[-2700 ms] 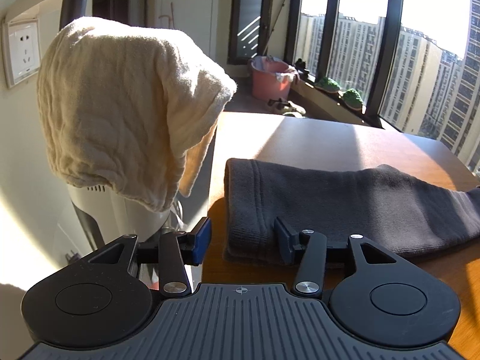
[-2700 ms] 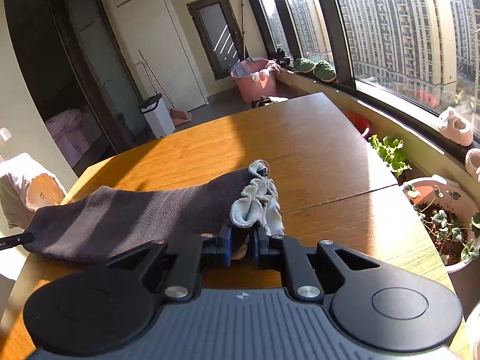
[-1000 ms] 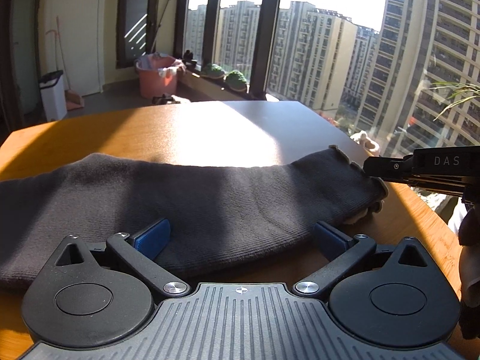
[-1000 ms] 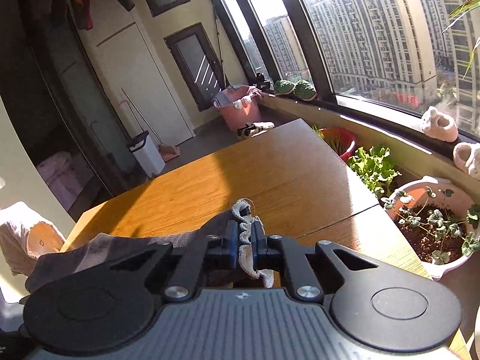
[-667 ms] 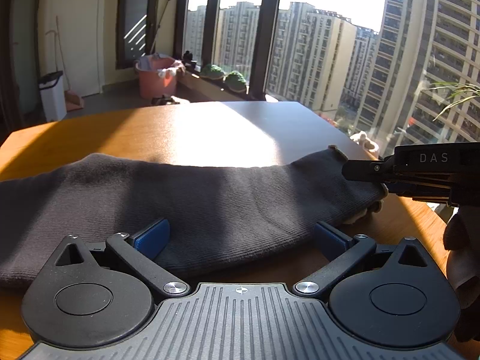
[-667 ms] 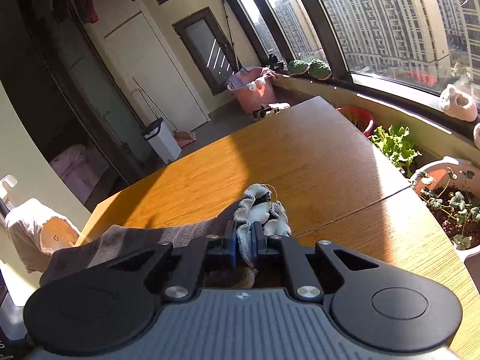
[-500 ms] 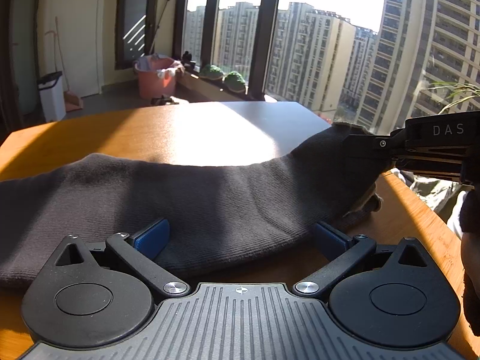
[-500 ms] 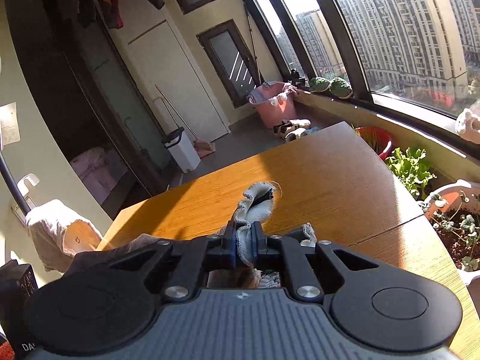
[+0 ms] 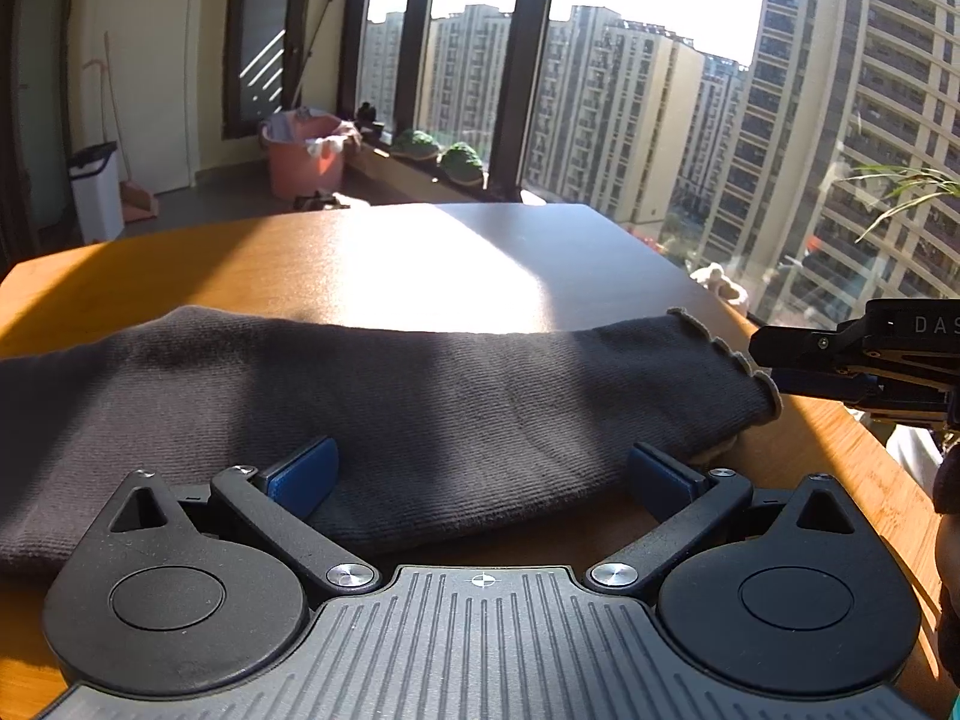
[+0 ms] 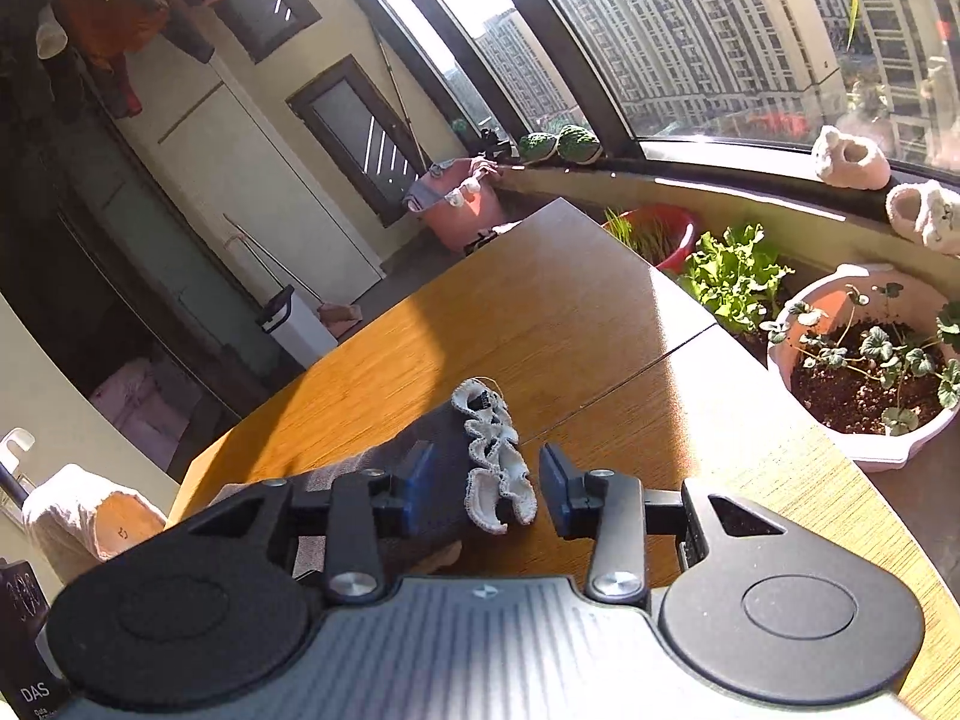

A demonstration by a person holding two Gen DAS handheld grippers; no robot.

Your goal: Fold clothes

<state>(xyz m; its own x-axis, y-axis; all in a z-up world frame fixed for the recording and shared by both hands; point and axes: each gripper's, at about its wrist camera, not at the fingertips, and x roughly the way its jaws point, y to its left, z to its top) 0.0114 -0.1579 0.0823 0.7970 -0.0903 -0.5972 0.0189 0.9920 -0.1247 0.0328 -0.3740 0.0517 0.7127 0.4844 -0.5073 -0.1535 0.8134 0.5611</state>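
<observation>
Garment: dark grey knit piece [image 9: 420, 402] lying flat and lengthwise across the wooden table [image 9: 420, 264]; its frilled pale hem [image 10: 495, 462] at the window end
Right gripper [image 10: 483, 489]: jaws have just been opening; pads now apart, the frilled hem loose between them
Left gripper [image 9: 480, 474]: jaws spread wide over the cloth's near edge; pinching nothing

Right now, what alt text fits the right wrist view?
The right gripper, jaws just opened, straddles the frilly pale hem of a dark grey knit garment lying on a sunlit wooden table. Potted plants line the window side.
</observation>
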